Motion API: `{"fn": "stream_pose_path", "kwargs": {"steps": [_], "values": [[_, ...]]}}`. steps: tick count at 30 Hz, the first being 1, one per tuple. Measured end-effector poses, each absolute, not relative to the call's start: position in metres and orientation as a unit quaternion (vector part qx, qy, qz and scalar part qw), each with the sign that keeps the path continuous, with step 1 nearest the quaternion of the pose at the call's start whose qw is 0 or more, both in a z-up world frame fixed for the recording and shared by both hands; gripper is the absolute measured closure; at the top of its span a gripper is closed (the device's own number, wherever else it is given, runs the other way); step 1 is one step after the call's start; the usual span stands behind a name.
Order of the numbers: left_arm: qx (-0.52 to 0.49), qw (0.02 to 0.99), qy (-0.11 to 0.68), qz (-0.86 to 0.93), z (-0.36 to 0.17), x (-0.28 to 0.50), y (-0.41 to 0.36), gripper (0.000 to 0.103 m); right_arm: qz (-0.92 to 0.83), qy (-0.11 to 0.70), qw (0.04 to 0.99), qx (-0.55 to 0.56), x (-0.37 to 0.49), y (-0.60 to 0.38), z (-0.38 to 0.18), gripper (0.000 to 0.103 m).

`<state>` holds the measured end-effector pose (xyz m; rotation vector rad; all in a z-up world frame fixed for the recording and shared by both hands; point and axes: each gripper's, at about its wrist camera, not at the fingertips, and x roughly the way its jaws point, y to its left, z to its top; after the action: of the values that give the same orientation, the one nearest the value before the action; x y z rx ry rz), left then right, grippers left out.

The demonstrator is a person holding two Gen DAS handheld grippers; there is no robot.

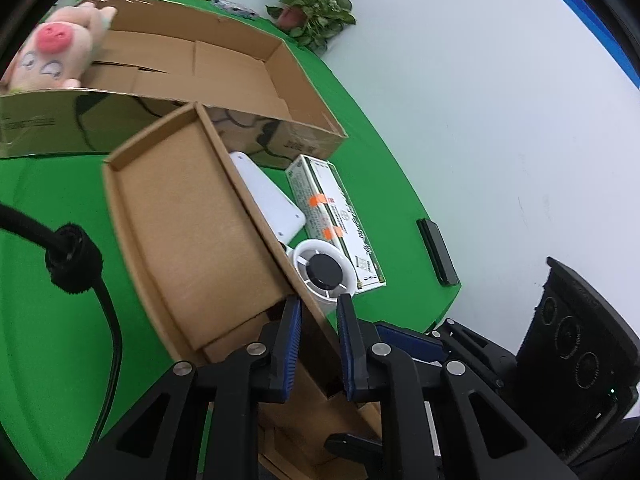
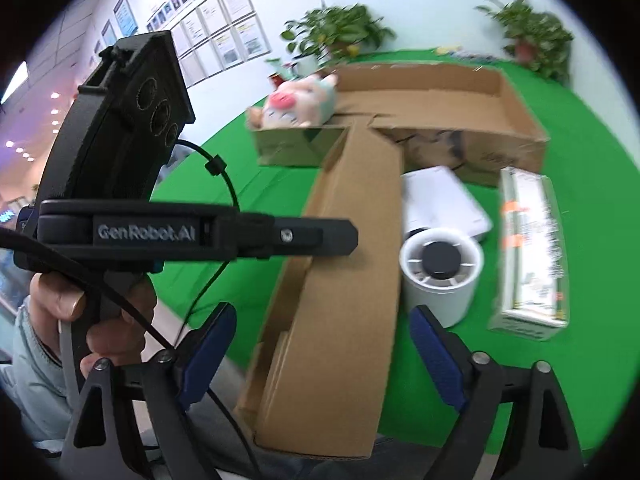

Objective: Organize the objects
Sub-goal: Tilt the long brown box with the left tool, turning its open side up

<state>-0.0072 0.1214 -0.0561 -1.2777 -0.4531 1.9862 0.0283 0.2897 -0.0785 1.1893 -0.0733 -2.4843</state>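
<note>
A long, shallow brown cardboard tray [image 1: 192,232] lies tilted over the green table. My left gripper [image 1: 319,302] is shut on the tray's right side wall, which sits pinched between the blue pads [image 1: 292,344]. In the right wrist view the same tray [image 2: 344,260] runs away from me, and the left gripper's finger [image 2: 320,236] reaches it from the left. My right gripper [image 2: 323,310] hangs open over the tray's near end, its pads clear of the cardboard on both sides.
A large open cardboard box [image 1: 224,64] stands behind, with a pink pig plush [image 1: 56,52] on its left corner. Right of the tray are a white flat box [image 1: 268,200], a white cylinder with a black cap [image 1: 324,272], a green-and-white carton [image 1: 336,220] and a black slab [image 1: 438,252]. Potted plants [image 1: 316,8] stand at the back.
</note>
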Motion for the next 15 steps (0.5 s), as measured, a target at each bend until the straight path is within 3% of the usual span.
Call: {"fn": "stream_pose_path", "kwargs": {"steps": [2, 4, 6, 9, 15], "values": [[-0.498, 0.367, -0.173, 0.766, -0.061, -0.008, 0.127, 0.086, -0.887, -0.024, 0.181, 0.424, 0.028, 0.295, -0.08, 0.03], [-0.495, 0.371, -0.17, 0.767, -0.06, -0.008, 0.132, 0.086, -0.886, -0.023, 0.174, 0.428, 0.026, 0.3, -0.082, 0.046], [-0.491, 0.364, -0.16, 0.775, -0.058, -0.006, 0.131, 0.086, -0.884, -0.026, 0.172, 0.434, 0.026, 0.304, -0.087, 0.075], [-0.482, 0.352, -0.151, 0.788, -0.051, 0.001, 0.121, 0.086, -0.88, -0.041, 0.182, 0.437, 0.026, 0.307, -0.091, 0.078], [-0.445, 0.292, -0.152, 0.833, -0.03, 0.022, 0.066, 0.064, -0.848, -0.091, 0.239, 0.464, 0.022, 0.288, -0.106, 0.078]]}}
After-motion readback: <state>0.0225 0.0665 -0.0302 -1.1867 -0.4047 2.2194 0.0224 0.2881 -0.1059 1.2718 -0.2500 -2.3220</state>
